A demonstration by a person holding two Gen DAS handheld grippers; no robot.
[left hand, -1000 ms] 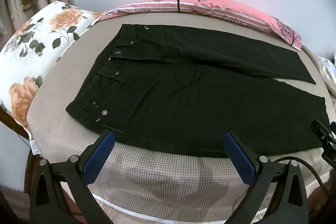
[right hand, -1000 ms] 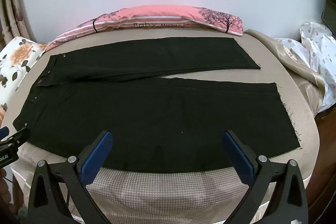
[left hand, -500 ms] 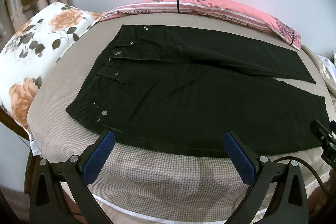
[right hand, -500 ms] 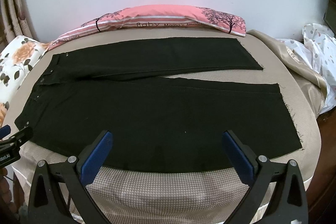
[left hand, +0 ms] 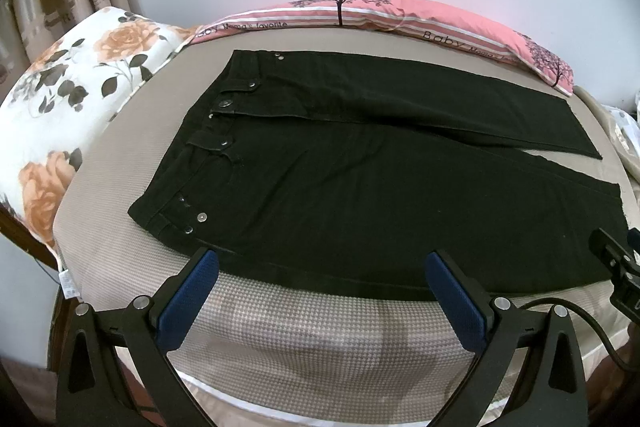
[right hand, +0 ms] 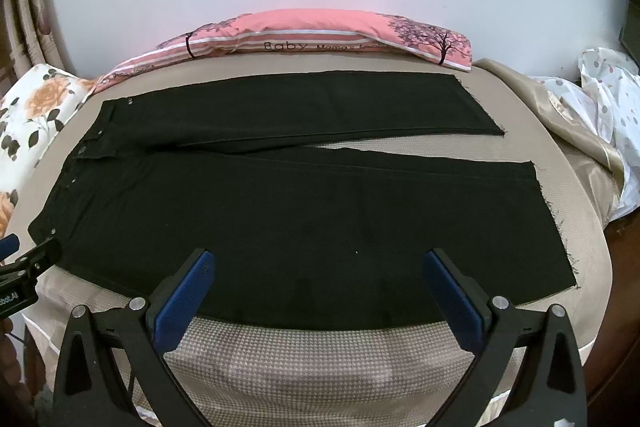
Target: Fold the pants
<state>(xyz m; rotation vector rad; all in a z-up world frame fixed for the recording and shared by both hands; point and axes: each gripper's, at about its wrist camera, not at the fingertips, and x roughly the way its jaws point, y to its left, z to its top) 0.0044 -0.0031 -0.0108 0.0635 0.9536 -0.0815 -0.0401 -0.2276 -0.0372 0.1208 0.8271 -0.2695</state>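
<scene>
Beige bed [left hand: 120, 267] bare at six o'clock below the flat black pants [left hand: 360, 195], left gripper [left hand: 322, 263] and right gripper [right hand: 318, 261] both spread wide, empty, at the near hem.

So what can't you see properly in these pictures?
- Back of the black pants: both views, they lie flat, front up.
- Writing on the pink pillow: right wrist view, only "Baby" reads clearly, the rest is too small.
- Right tongs in the left wrist view: cut off by the picture's edge.
- Left tongs in the right wrist view: mostly cut off by the edge too.
- Under the bed: hidden by the mattress.
</scene>
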